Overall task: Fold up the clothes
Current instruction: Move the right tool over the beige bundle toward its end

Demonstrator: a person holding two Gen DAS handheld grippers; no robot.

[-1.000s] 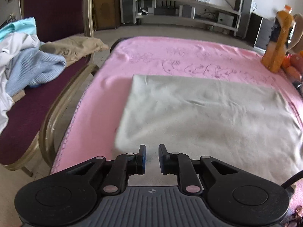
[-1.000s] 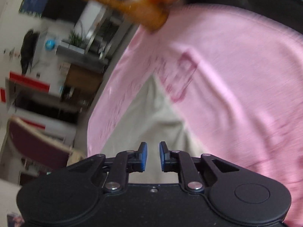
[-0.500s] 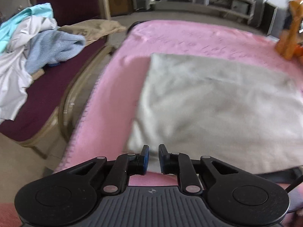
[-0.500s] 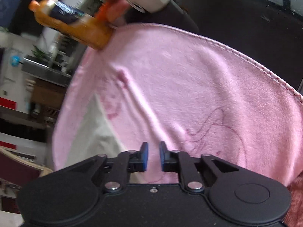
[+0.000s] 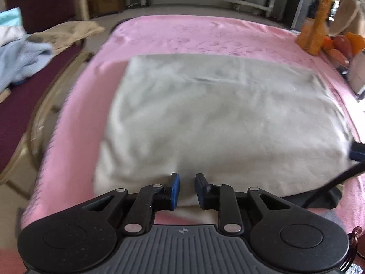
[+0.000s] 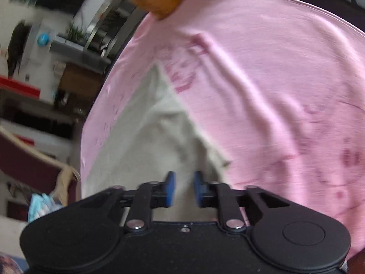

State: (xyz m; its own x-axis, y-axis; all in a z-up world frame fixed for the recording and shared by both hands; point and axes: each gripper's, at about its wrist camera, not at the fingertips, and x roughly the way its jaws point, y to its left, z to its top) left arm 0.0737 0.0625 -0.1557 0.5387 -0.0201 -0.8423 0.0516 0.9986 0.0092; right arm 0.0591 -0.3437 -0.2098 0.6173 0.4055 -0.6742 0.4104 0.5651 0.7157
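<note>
Fingers of the left gripper (image 5: 185, 183), blue-padded and slightly spread, hover empty at the near edge of the grey folded garment (image 5: 219, 118), closer over the cloth than a second ago, when more bare pink blanket (image 5: 182, 34) showed in front of them. The garment lies flat mid-surface, apparently ready for another fold. To the left, a chair (image 5: 20, 96) holds unfolded clothes (image 5: 20, 61); an orange toy giraffe (image 5: 317, 22) stands at the far right corner.

From the right wrist, the right gripper (image 6: 183, 182), fingers likewise parted and holding nothing, has swung back over the garment's right corner (image 6: 219, 157) after facing bare blanket half a second ago. Only this view shows that corner's rumpled tip; only the left shows the whole rectangle.
</note>
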